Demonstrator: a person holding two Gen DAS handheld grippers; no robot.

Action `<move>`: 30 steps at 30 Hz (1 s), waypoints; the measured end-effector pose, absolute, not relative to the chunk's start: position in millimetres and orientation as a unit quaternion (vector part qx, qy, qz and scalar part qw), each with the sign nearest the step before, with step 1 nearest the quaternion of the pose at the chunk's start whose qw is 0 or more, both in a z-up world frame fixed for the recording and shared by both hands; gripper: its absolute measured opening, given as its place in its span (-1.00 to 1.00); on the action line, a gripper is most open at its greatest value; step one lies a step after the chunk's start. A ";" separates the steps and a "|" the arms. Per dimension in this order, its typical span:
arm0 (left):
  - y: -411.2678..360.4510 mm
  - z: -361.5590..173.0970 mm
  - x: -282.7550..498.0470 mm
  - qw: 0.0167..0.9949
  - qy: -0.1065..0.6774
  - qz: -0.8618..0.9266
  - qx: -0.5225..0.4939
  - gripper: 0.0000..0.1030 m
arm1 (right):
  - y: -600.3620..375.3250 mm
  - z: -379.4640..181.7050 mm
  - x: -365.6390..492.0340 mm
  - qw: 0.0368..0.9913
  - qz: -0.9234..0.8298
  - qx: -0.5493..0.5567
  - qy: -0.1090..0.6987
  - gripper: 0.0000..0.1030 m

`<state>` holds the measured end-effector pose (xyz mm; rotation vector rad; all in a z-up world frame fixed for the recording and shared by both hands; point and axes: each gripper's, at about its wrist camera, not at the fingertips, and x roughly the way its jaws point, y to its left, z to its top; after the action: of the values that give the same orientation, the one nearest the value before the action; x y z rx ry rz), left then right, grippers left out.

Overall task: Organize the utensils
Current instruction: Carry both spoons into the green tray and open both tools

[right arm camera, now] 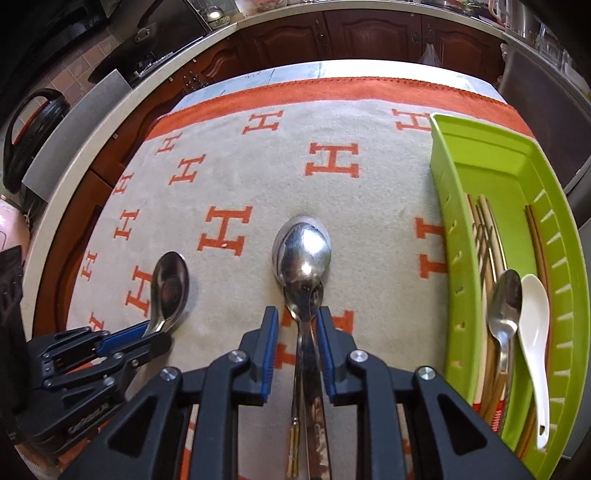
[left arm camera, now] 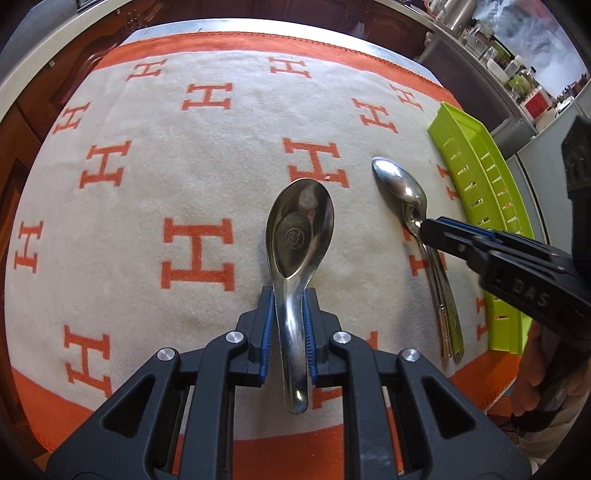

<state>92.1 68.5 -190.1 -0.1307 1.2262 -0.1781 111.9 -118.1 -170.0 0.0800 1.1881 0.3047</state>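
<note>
My left gripper (left arm camera: 289,295) is shut on the handle of a steel soup spoon (left arm camera: 300,230), its bowl pointing away over the cloth; it also shows in the right wrist view (right arm camera: 170,286). My right gripper (right arm camera: 296,317) straddles the necks of stacked steel spoons (right arm camera: 302,254) lying on the cloth, pads close on both sides; contact is unclear. Those spoons also show in the left wrist view (left arm camera: 400,184). A green slotted tray (right arm camera: 443,177) at the right holds chopsticks (right arm camera: 484,229), a steel spoon (right arm camera: 505,299) and a white ceramic spoon (right arm camera: 533,314).
An orange-and-beige towel with H letters (left arm camera: 199,254) covers the table. The green tray (left arm camera: 476,155) lies along its right edge. Dark wood cabinets (right arm camera: 369,33) stand beyond the far edge, and a cluttered shelf (left arm camera: 517,74) at the far right.
</note>
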 end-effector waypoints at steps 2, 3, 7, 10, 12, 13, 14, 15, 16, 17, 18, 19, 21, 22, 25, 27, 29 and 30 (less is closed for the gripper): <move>68.0 -192.5 93.9 0.812 0.574 -0.085 -0.066 -0.76 | -117.7 -175.7 113.7 0.815 0.142 0.040 0.561 -0.61; 68.5 -192.6 93.1 0.812 0.573 -0.087 -0.068 -0.76 | -118.9 -174.9 113.0 0.820 0.141 0.043 0.553 -0.73; 70.2 -194.3 93.6 0.813 0.570 -0.092 -0.074 -0.76 | -123.8 -175.6 111.5 0.823 0.138 0.048 0.549 -0.87; 70.4 -194.5 92.9 0.813 0.569 -0.097 -0.078 -0.76 | -121.5 -172.8 106.3 0.831 0.132 0.029 0.539 -0.89; 70.9 -195.0 93.4 0.812 0.569 -0.098 -0.082 -0.76 | -120.1 -169.4 102.1 0.836 0.135 0.026 0.532 -0.90; 71.2 -194.5 93.8 0.812 0.569 -0.098 -0.084 -0.76 | -119.8 -167.5 100.4 0.838 0.138 0.027 0.528 -0.90; 71.5 -194.0 93.6 0.813 0.568 -0.099 -0.085 -0.76 | -120.0 -165.6 99.1 0.839 0.140 0.028 0.524 -0.90; 72.0 -193.2 93.5 0.813 0.567 -0.098 -0.084 -0.76 | -120.5 -163.6 97.7 0.841 0.142 0.030 0.521 -0.90; 72.3 -192.2 93.3 0.814 0.566 -0.098 -0.084 -0.76 | -121.1 -162.0 96.9 0.843 0.144 0.032 0.518 -0.90; 72.5 -190.5 92.4 0.816 0.564 -0.098 -0.084 -0.76 | -122.3 -160.2 95.3 0.845 0.145 0.034 0.513 -0.90; 72.2 -188.9 92.0 0.817 0.562 -0.098 -0.083 -0.76 | -123.7 -158.9 93.7 0.848 0.146 0.036 0.509 -0.90; 71.8 -187.0 91.5 0.819 0.560 -0.098 -0.081 -0.76 | -125.2 -157.5 91.9 0.851 0.149 0.040 0.503 -0.90; 70.6 -183.7 90.6 0.820 0.557 -0.101 -0.083 -0.76 | -128.0 -155.5 88.8 0.853 0.158 0.052 0.495 -0.90; 70.3 -181.9 89.6 0.821 0.556 -0.102 -0.083 -0.76 | -129.7 -154.2 86.9 0.854 0.162 0.059 0.491 -0.90; 68.2 -177.2 87.3 0.824 0.551 -0.104 -0.080 -0.76 | -135.5 -147.3 78.0 0.859 0.174 0.073 0.475 -0.90; 65.5 -173.6 85.8 0.825 0.549 -0.107 -0.078 -0.76 | -140.1 -140.7 71.5 0.864 0.180 0.079 0.464 -0.90; 60.5 -169.2 84.1 0.827 0.546 -0.112 -0.073 -0.76 | -147.0 -133.6 65.3 0.868 0.184 0.090 0.453 -0.90; 57.5 -166.9 83.0 0.828 0.545 -0.115 -0.071 -0.76 | -151.1 -129.8 62.1 0.870 0.185 0.095 0.448 -0.90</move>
<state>83.0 57.5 -166.9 -0.1499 1.1568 -0.2441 62.1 -151.1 -129.8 0.1986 0.9366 0.3872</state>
